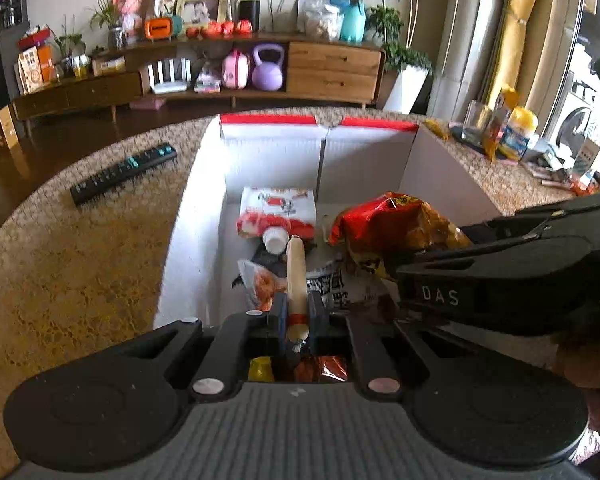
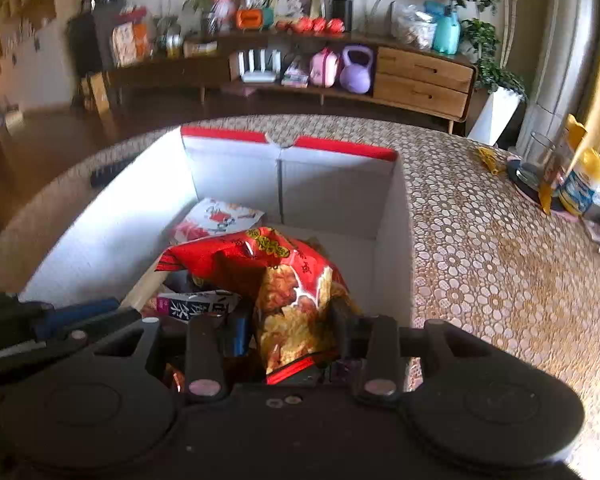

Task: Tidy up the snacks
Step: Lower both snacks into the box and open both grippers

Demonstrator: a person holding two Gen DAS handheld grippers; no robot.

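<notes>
**Two snacks over a crowded box**

The left gripper (image 1: 294,320) pinches a sausage stick (image 1: 296,276) near its lower end; the right gripper (image 2: 288,332) clamps a red chip bag (image 2: 284,280). Both hang over the white box (image 1: 192,216) on the counter (image 1: 80,260), above packets already inside. The stick is held by one end, so it could pivot or slip. The grippers sit close together and could knock each other. The puffy bag may crush or snag the box wall.

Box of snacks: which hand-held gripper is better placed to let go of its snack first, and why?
Probably left. The left hand-held gripper holds its sausage stick over the box contents; the right hand-held gripper's red bag looks higher.
</notes>
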